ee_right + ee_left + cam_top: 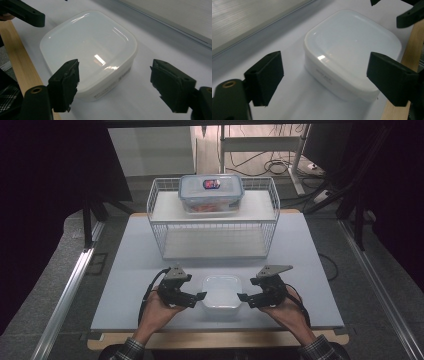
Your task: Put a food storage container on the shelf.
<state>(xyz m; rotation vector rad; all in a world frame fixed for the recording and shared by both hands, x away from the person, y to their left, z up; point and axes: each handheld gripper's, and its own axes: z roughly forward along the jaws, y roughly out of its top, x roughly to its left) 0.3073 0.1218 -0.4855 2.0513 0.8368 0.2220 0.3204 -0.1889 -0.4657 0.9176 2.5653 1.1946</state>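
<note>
White table [125, 285], wire rack [215, 237], dark curtained room

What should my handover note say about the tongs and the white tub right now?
Left tongs: open, at the left side of the white tub, jaws not pressing on it.
Right tongs: open, at the tub's right side, also not gripping.
The tub sits near the front edge of the table, between both tongs. A wire rack stands behind it, with a clear lidded box on its top shelf.
Done: both tongs brought up to the tub.
Left: nothing is gripped yet; closing on the tub from both sides looks like the next move.
</note>
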